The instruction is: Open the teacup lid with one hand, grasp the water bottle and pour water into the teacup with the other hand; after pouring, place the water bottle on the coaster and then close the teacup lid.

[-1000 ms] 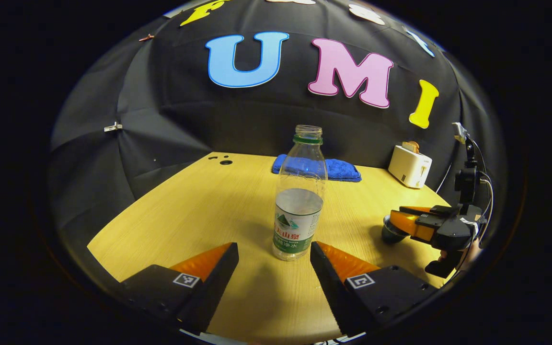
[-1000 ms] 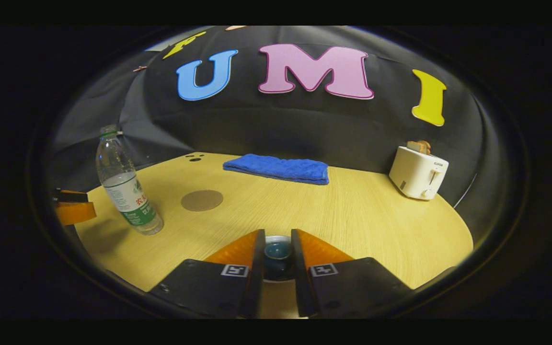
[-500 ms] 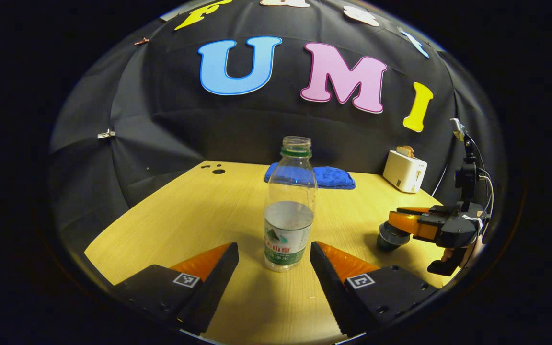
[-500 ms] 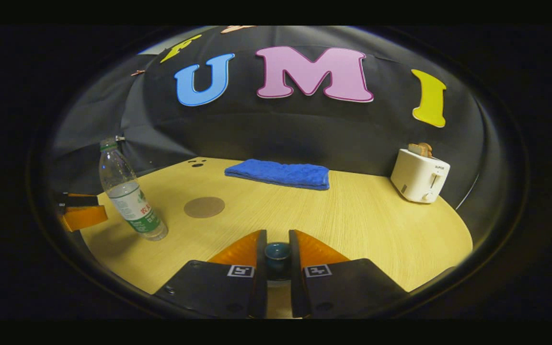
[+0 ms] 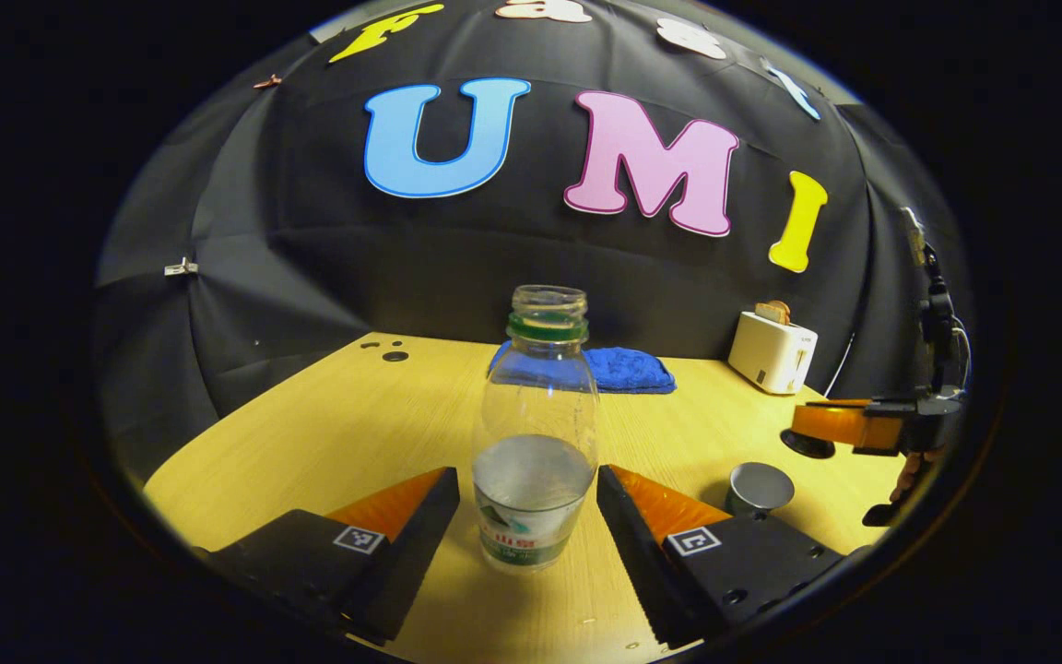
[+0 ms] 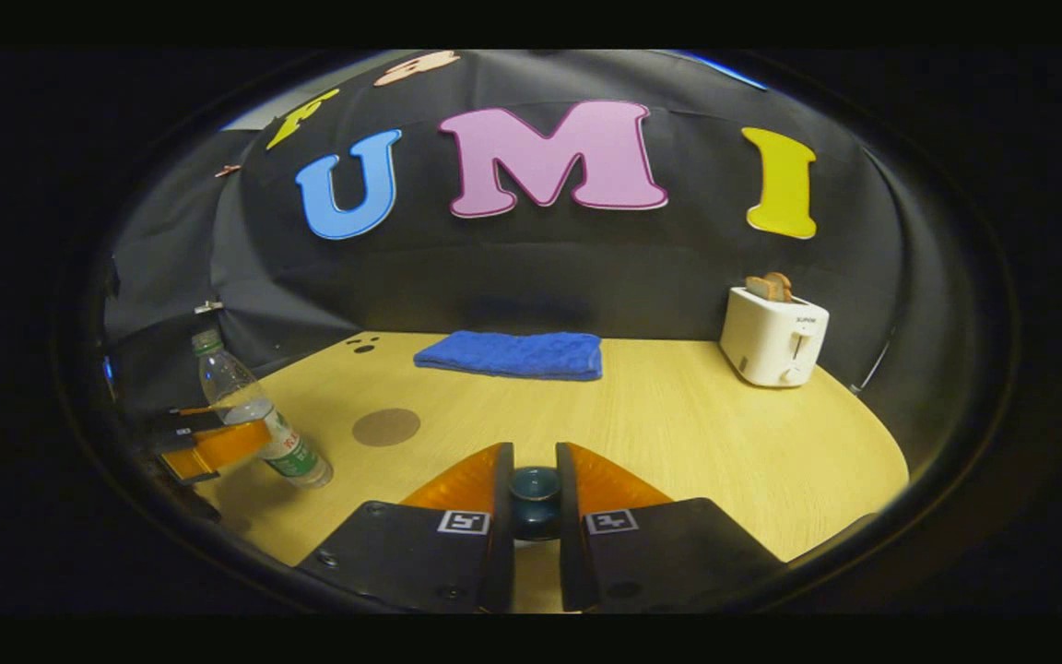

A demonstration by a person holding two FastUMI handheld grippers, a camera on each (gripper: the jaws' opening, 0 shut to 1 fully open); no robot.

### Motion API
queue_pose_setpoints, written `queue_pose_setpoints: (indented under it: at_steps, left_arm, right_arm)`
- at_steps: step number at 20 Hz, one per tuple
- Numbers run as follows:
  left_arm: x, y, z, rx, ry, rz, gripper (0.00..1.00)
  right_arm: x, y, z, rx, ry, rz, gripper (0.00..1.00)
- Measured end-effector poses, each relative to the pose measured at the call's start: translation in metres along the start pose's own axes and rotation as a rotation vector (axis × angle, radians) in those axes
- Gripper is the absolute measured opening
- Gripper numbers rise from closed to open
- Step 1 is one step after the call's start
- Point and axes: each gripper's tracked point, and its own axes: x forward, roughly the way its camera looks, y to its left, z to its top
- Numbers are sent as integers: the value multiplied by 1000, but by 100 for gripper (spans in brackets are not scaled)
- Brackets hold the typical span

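closing on the water bottle [image 5: 536, 443] is the step in hand, as i judge it. my left hand-held gripper [image 5: 527, 516] stands wide, one finger on each side of the bottle's lower body, and in the left gripper view i see a gap on both sides, so nothing is pinched yet. the bottle stands upright near the worktop's [image 5: 347, 433] near edge, uncapped and roughly half full.

my right hand-held gripper [image 6: 536, 498] is narrow, both fingers pressing the knob of the teacup lid [image 6: 536, 489]. in the left gripper view the lid [image 5: 806, 444] hangs lifted clear of the teacup [image 5: 760, 487], which sits open toward the worktop's right edge.

to grip well, i would push the left gripper a little further in so the pads meet the bottle at the label band, where the wall looks stiffer, then close slowly and evenly. a hard squeeze on thin plastic could, i think, push water up and out of the open neck. i would keep the bottle vertical while lifting.

the coaster [image 6: 385, 427] lies flat behind the bottle, toward the far left corner, near the blue cloth [image 6: 508, 354]; the toaster [image 6: 773, 335] sits at the far right corner.

i would hold the lid well off to the side so the pour path to the teacup stays free.
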Motion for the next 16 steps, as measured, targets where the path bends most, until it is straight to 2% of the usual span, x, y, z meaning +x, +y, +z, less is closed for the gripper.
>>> queue_pose_setpoints:
  at_steps: [2, 3, 4, 5, 6, 7, 12, 14, 16]
  left_arm:
    - [11, -2, -2, -24, -2, -9, 95]
    - [15, 0, -1, -30, -7, -5, 95]
    - [19, 2, 0, -29, -15, 0, 95]
    - [23, 5, 1, -20, -21, 9, 95]
    - [24, 6, -1, -8, -21, 17, 94]
    - [26, 5, -1, 5, -23, 15, 93]
    - [31, 0, 1, 23, -39, 18, 82]
    - [32, -3, 0, 62, -34, 14, 78]
    - [34, -11, 1, 162, -26, -9, 76]
  right_arm:
    - [-4, -11, -9, 2, 11, -25, 23]
    - [-6, -15, -12, 7, 15, -37, 18]
    - [-7, -18, -15, 15, 19, -46, 23]
    - [-9, -20, -19, 23, 24, -53, 23]
    - [-10, -22, -22, 31, 30, -60, 23]
    - [-11, -23, -29, 40, 43, -64, 18]
    - [-15, -21, -41, 53, 65, -66, 23]
    - [-17, -25, -40, 57, 61, -69, 23]
    - [-18, -33, -36, 62, 54, -81, 23]
